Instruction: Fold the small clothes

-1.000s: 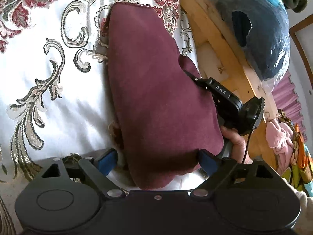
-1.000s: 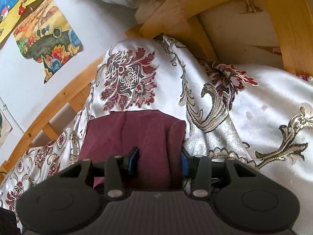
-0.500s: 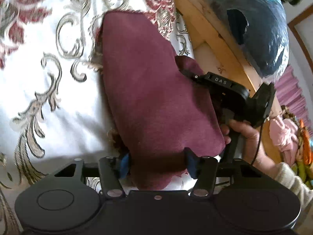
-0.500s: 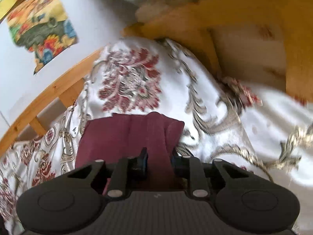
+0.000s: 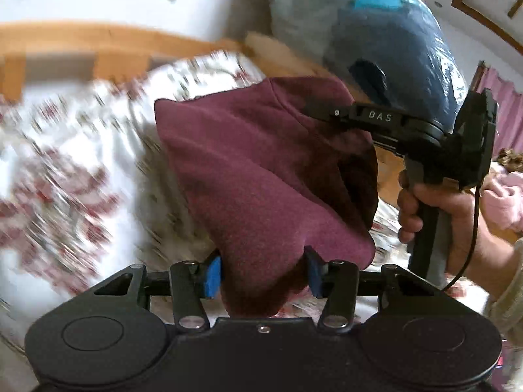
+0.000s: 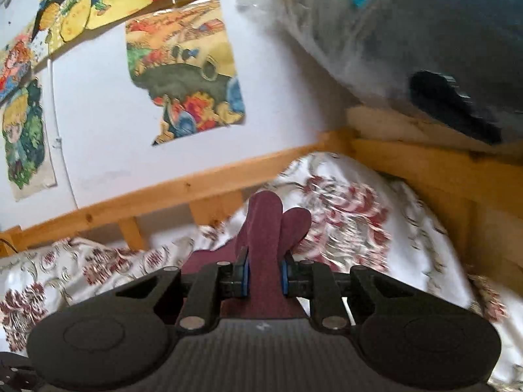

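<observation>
A small maroon garment [image 5: 261, 170] hangs lifted above the patterned bedspread [image 5: 81, 179], held at two ends. My left gripper [image 5: 263, 274] has its blue pads pressed on the near bunched edge, and its jaws are still closing with the cloth between them. In the left wrist view the right gripper [image 5: 310, 104] clamps the far upper edge, with a person's hand [image 5: 434, 215] on its handle. The right wrist view shows the right gripper [image 6: 264, 276] with its jaws still closing on a narrow fold of the maroon garment [image 6: 263, 225], which sticks up between the pads.
A wooden bed frame [image 6: 196, 192] borders the bedspread [image 6: 343, 222] at the back and right. A plastic-wrapped blue bundle [image 5: 392, 42] sits on the frame's corner. Colourful posters [image 6: 189, 75] hang on the white wall. Pink clothing [image 5: 503, 196] lies at the far right.
Both grippers went from open around the flat garment to closed on its edges. They have risen and tilted up, lifting the cloth off the bedspread.
</observation>
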A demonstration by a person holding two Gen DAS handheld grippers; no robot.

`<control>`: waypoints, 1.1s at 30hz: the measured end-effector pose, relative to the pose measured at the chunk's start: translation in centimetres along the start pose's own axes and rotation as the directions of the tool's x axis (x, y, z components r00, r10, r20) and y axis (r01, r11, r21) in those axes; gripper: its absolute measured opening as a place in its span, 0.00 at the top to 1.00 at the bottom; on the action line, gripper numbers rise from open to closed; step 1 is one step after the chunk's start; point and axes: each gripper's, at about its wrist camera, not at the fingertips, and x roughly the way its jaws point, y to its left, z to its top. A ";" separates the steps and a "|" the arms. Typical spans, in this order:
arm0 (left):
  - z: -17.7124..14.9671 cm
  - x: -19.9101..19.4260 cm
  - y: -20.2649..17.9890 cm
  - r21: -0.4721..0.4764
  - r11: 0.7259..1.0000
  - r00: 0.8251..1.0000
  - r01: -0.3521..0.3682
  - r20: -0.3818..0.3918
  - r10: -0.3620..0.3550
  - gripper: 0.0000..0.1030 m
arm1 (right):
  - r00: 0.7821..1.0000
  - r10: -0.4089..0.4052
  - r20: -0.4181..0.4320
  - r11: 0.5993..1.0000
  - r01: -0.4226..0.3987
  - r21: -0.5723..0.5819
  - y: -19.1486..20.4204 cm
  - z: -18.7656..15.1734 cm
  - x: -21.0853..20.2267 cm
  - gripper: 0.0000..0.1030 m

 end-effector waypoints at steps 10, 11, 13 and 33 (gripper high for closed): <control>0.0 1.9 5.3 -0.067 0.992 0.991 -0.110 -0.084 0.105 0.49 | 0.981 -0.049 -0.189 0.997 0.036 -0.072 2.0 -2.9 8.4 0.80; -0.2 2.4 5.6 -0.080 0.990 0.990 -0.114 -0.097 0.106 0.48 | 0.978 -0.066 -0.197 0.996 0.051 -0.077 1.7 -3.3 8.7 0.79; -0.4 2.7 5.7 -0.068 0.990 0.988 -0.120 -0.104 0.113 0.47 | 0.976 -0.077 -0.204 0.996 0.068 -0.052 0.8 -3.9 9.0 0.78; -0.3 2.7 6.3 -0.164 0.974 0.983 -0.157 -0.120 0.139 0.07 | 0.965 -0.222 -0.141 0.970 0.204 -0.134 1.4 -5.0 6.7 0.16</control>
